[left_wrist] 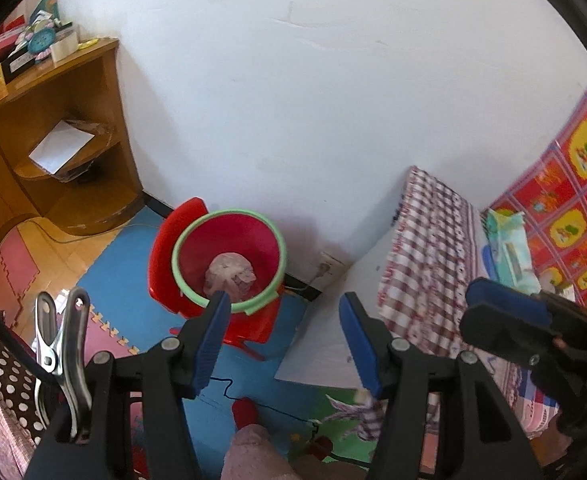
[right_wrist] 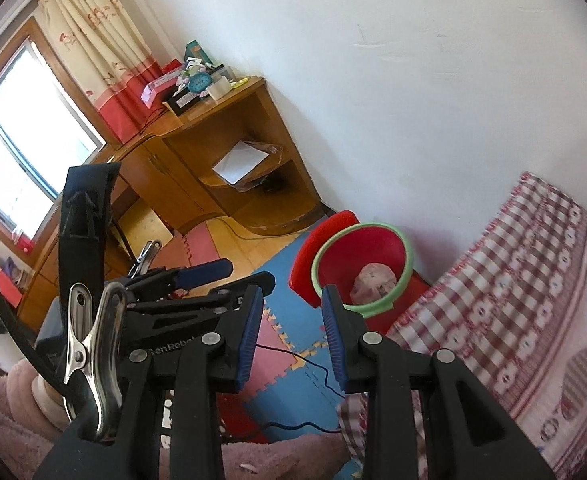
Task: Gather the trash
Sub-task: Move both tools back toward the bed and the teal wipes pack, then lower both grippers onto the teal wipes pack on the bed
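Red bin [left_wrist: 229,256] with green rim, on foam floor mat [left_wrist: 125,264] — crumpled trash wad [left_wrist: 230,276] inside.
Left tongs [left_wrist: 285,344] apart, empty; right tongs [right_wrist: 291,338] apart, empty.

The left gripper's finger [left_wrist: 209,340] hides the near rim of the red bin [left_wrist: 229,256]. The bundle [left_wrist: 229,276] inside is too blurred to identify. The checked bedcover [right_wrist: 513,300] runs off the right edge.

Bright window [right_wrist: 21,152] daylight, fisheye-warped, slightly blurred.
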`<state>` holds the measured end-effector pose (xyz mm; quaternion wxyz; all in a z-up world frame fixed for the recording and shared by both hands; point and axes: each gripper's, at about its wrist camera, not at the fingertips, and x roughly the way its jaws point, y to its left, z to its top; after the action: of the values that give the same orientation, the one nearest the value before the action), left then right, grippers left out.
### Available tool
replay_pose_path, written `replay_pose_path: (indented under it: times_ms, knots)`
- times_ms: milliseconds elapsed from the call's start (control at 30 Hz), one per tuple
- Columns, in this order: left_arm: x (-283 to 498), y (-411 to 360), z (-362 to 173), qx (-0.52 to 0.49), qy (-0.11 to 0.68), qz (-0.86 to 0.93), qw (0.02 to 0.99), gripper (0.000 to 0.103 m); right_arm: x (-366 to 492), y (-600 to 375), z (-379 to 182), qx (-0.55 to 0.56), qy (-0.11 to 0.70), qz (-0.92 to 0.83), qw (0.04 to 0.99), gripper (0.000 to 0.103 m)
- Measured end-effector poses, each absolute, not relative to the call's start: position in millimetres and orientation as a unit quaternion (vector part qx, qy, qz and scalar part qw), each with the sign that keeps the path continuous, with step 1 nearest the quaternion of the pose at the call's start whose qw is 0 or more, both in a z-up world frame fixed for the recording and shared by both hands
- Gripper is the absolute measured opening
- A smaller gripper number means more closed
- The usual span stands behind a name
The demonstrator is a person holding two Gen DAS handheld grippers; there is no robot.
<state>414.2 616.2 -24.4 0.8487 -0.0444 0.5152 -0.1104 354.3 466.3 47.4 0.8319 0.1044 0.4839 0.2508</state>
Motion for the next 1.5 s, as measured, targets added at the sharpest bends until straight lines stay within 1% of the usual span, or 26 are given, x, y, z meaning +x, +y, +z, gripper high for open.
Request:
replay_pose_path:
  times_ms: [567, 1100, 1500]
  knots:
    - [361.4, 511.4, -4.8, 0.007, 0.511, -0.162, 0.844, 0.060, 277.1, 365.6, 62.5, 0.162, 0.464, 0.187, 0.851, 0.031]
    - [315.4, 420.1, 6.7, 0.025, 0.504, -0.197, 0.841, 0.060, 208.8, 264.9, 75.3, 0.190, 0.440, 0.126, 0.868, 0.031]
    - [314.3, 361.1, 7.5, 0.046, 0.512, -0.226, 0.827, 0.060, 186.5, 199.7, 70.6, 0.218, 0.439, 0.067, 0.869, 0.031]
